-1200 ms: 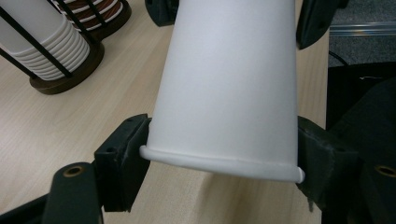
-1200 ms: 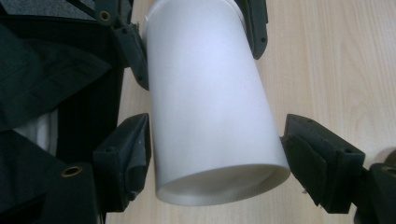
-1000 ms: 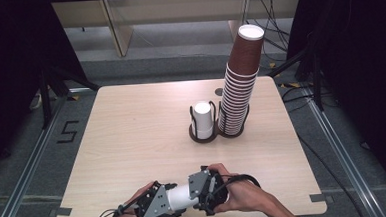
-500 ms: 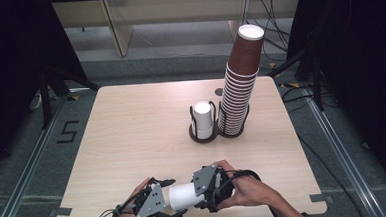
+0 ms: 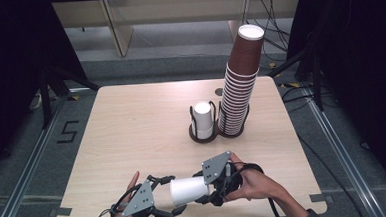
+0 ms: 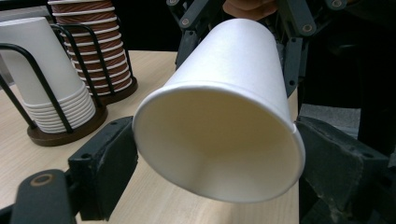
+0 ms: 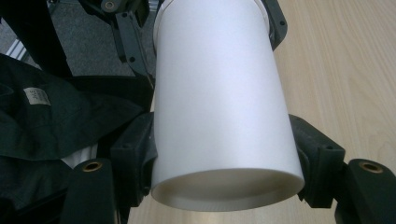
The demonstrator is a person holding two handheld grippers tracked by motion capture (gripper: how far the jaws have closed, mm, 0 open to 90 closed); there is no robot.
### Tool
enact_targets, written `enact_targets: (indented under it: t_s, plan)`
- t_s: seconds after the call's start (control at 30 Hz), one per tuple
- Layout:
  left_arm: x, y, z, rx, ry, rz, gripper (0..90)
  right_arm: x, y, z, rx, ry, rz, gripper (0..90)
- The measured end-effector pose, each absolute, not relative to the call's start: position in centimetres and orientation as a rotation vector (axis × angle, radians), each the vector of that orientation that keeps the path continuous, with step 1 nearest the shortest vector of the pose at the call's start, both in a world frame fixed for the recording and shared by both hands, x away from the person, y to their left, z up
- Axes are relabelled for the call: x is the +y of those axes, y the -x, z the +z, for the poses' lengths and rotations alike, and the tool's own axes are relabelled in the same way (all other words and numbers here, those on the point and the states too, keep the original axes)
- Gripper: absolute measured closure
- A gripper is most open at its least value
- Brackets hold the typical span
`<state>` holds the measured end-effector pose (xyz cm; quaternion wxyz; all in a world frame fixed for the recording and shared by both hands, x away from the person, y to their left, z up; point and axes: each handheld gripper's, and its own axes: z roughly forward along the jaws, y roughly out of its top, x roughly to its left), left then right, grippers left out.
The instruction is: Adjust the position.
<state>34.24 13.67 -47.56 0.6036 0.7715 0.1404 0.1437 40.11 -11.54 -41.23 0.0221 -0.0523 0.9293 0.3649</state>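
Dark surroundings frame the pale wooden table (image 5: 132,136). At lower centre of the high view, my right gripper (image 5: 208,187) has its fingers clamped on the white paper cup (image 5: 189,190), held sideways above the table's near edge. My left gripper (image 5: 171,194) has just been opening; its fingers flank the cup's rim without pressing. At centre frame, white cups (image 5: 202,119) and brown cups (image 5: 240,86) stand stacked in a black rack (image 5: 202,136).

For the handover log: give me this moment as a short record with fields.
held item: white paper cup, lying sideways above the table
right gripper: shut on the cup's base end
left gripper: jaws just opened, either side of the cup's rim
holder: short stack of white cups
beside it: tall brown cup stack
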Motion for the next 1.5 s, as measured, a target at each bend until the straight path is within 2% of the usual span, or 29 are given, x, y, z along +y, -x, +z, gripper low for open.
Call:
enact_targets:
  t_s: [0.13,0.17,0.2,0.43,0.47,0.5,0.77,1.0,1.13,1.4,1.5]
  plan:
    - [13.7,-34.2,-47.5,0.324,-1.781,0.345,14.5,-11.5,-40.1,-41.3,2.882,0.164,1.152,34.0]
    - [13.8,-34.3,-47.5,0.316,-1.779,0.346,15.6,-11.5,-40.0,-41.3,2.895,0.152,1.175,34.0]
    - [13.8,-34.3,-47.5,0.316,-1.779,0.346,20.3,-11.5,-40.0,-41.3,2.895,0.152,1.175,34.0]
    - [13.7,-34.2,-47.3,0.290,-1.816,0.349,24.0,-11.6,-40.2,-41.7,2.927,0.132,1.171,33.9]
    - [13.5,-34.3,-47.4,0.284,-1.812,0.341,25.0,-11.7,-40.2,-41.8,2.928,0.123,1.165,32.7]
    - [13.5,-34.2,-47.2,0.298,-1.852,0.376,26.3,-11.7,-40.3,-41.9,2.915,0.104,1.125,25.9]
    - [13.5,-34.3,-47.0,0.323,-1.949,0.369,27.3,-11.0,-39.1,-41.0,2.834,0.111,0.937,19.8]
    - [13.2,-34.3,-47.1,0.342,-2.016,0.362,27.6,-9.1,-37.7,-41.2,2.795,0.170,0.704,20.4]
    - [12.9,-34.1,-47.0,0.340,-2.038,0.358,27.5,-8.2,-37.9,-41.6,2.762,0.288,0.698,21.2]
    - [12.7,-33.9,-46.9,0.340,-2.041,0.351,27.4,-7.2,-37.8,-42.4,2.789,0.321,0.648,23.1]
    - [12.8,-33.9,-46.8,0.340,-2.045,0.343,27.4,-7.2,-37.9,-42.8,2.808,0.308,0.622,30.8]
